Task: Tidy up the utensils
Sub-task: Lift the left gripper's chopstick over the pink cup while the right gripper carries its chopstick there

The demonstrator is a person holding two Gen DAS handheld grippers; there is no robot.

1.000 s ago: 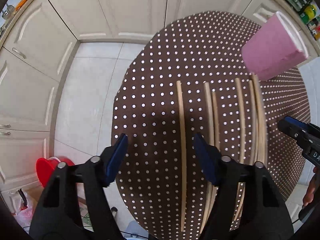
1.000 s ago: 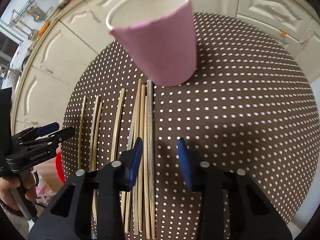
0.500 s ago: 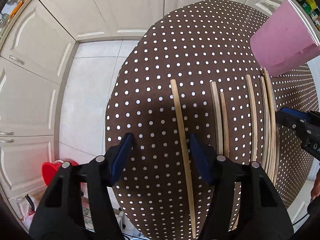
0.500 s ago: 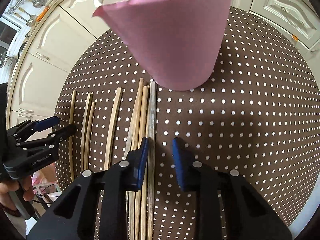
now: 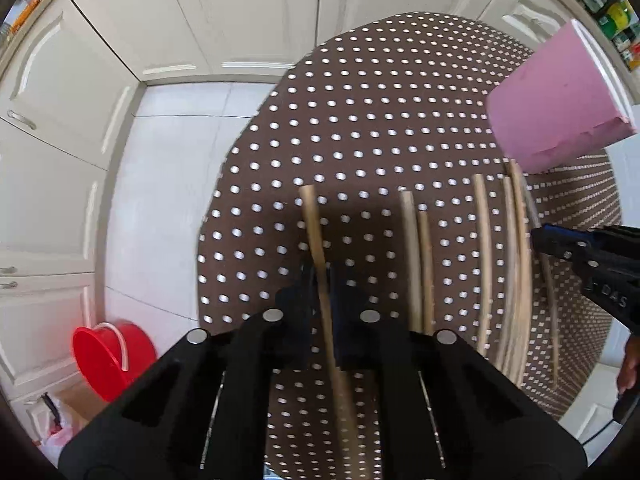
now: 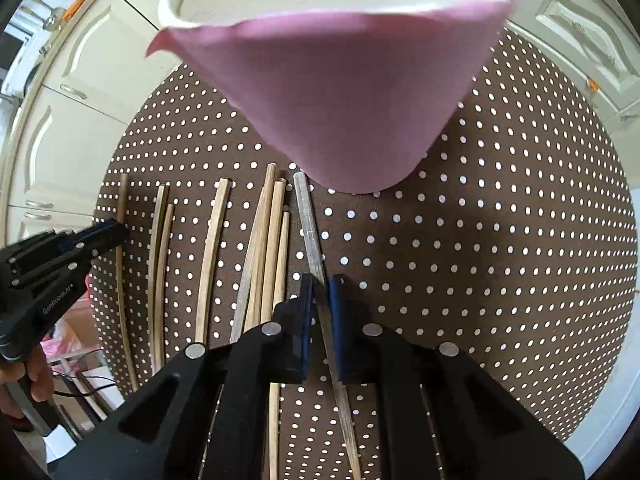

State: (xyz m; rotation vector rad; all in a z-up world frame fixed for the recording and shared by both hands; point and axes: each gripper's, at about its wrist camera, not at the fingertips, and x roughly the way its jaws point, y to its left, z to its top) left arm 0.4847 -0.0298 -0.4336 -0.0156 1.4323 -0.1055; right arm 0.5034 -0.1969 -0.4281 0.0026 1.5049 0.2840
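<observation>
Brown surface [image 6: 480, 260] with white dots; pink cup [image 6: 340, 112], white inside; tan chopsticks [image 5: 412, 260]; red bucket [image 5: 108, 356]; cream cabinets [image 5: 248, 12].

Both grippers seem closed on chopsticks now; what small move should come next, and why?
Probably lift both straight up. The left gripper pinches the outermost bamboo chopstick, the right gripper the grey metal chopstick; both lie flat on the dotted brown tablecloth, and the pink paper cup stands beyond.

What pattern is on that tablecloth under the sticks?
Dark brown tablecloth with small white dots, clearest in the right wrist view.

Pink cup [image 6: 340, 92] rim cropped above
</observation>
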